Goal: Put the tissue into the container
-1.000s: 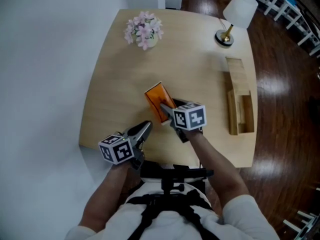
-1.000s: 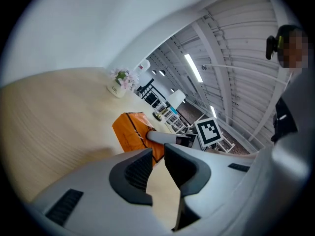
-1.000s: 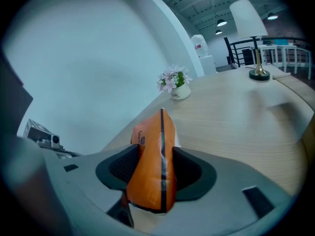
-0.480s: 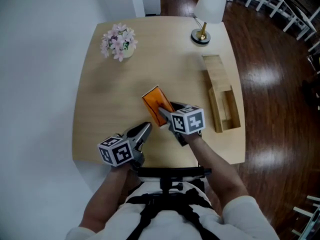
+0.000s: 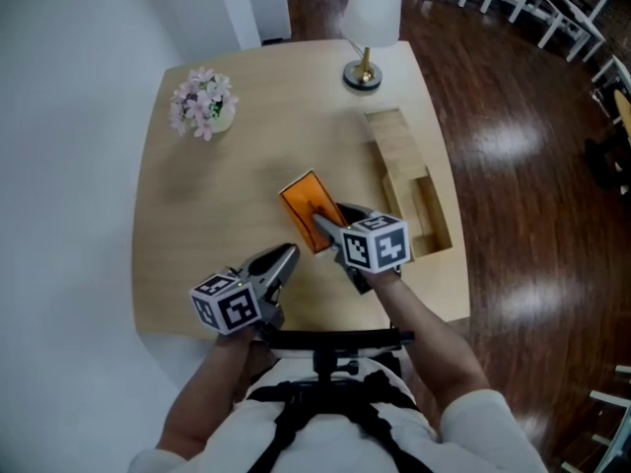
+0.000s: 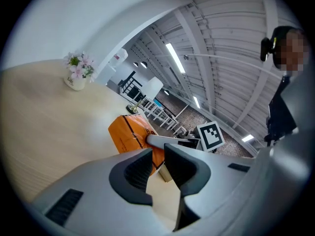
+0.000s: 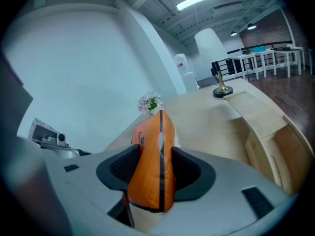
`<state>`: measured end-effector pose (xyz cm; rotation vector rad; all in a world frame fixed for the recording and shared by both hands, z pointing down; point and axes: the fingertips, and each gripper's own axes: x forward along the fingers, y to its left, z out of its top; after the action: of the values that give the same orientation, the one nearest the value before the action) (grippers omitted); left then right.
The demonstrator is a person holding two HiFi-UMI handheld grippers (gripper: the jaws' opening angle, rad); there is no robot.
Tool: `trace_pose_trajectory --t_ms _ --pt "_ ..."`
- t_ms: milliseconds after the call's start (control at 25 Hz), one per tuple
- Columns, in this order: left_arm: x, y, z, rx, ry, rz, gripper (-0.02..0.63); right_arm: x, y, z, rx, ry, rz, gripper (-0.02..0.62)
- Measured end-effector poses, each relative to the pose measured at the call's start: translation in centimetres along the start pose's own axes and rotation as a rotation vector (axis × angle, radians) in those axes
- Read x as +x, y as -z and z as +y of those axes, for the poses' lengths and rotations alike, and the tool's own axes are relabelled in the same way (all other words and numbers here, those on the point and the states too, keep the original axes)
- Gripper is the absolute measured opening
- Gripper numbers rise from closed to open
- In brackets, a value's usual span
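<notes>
An orange tissue pack (image 5: 306, 203) is held up above the wooden table (image 5: 217, 215), gripped at its near end by my right gripper (image 5: 323, 223). In the right gripper view the pack (image 7: 153, 151) stands on edge between the two pads, which press its sides. The long wooden container (image 5: 399, 156) lies just right of the pack, with its open compartment at the near end (image 7: 266, 132). My left gripper (image 5: 284, 259) hovers near the table's front edge, left of the pack. Its jaws (image 6: 157, 151) stand a narrow gap apart with nothing between them.
A small vase of pink flowers (image 5: 202, 103) stands at the table's far left, and a white lamp (image 5: 370, 13) with a brass base at the far right. Dark wooden floor lies past the right edge, a white wall to the left.
Both grippers have moved right across the table, carrying the tissue pack closer to the wooden container. The grip on the pack looks unchanged.
</notes>
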<state>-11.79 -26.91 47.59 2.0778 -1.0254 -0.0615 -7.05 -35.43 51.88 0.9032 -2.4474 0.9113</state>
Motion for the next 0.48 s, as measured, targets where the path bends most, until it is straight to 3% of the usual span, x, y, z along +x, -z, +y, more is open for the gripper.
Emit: trace_pose_trajectory --t_ms 480 --pt "5.0 0.9 -3.4 0.034 0.042 0.061 0.069 -4.8 -0.1 -5.9 0.065 0.059 -0.047 0.204"
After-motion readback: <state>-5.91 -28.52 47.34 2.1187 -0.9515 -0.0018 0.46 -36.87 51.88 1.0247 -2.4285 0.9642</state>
